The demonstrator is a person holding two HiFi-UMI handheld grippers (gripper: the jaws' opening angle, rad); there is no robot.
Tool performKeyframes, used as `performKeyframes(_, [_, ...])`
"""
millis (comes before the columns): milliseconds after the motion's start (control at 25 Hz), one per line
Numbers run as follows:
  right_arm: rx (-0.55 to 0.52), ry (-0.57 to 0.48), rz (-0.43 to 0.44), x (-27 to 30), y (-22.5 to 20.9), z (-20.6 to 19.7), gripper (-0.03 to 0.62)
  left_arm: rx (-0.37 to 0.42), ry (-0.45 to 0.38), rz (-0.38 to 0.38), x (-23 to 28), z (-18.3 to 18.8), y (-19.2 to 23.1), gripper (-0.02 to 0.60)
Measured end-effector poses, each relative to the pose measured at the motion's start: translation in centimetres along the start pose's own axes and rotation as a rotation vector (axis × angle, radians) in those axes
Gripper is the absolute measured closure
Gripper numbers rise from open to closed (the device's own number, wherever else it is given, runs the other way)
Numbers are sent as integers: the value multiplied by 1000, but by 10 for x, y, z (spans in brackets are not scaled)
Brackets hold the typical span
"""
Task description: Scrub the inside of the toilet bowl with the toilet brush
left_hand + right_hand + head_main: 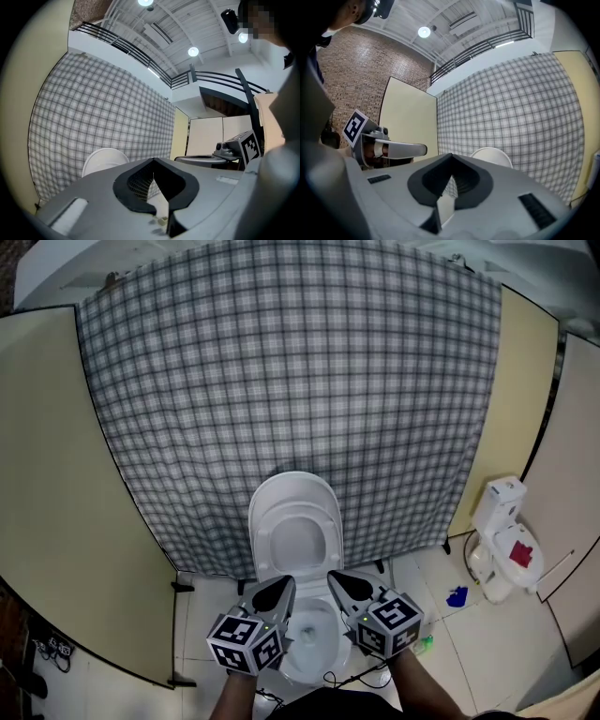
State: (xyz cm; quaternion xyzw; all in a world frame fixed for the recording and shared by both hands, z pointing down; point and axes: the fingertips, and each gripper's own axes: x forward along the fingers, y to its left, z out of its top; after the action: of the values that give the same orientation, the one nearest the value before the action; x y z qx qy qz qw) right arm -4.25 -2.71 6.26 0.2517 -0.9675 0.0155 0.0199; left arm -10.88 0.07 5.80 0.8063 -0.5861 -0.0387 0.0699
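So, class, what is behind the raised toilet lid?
A grey checked cloth hangs behind the lid, between two cream partitions. Any wall or cistern behind it is covered.

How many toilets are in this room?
2. A white toilet with raised lid stands centre; another white toilet with something red on it sits far right, past the cream partition.

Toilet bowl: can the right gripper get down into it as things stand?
Probably yes. The lid stands raised, and the toilet bowl lies open just below the right gripper, with nothing between them. Its jaws are shut and empty, though.
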Motion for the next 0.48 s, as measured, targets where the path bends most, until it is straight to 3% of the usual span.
performKeyframes(480, [5, 35, 18, 20, -20, 0, 591, -20, 10, -10, 27, 1, 12, 591])
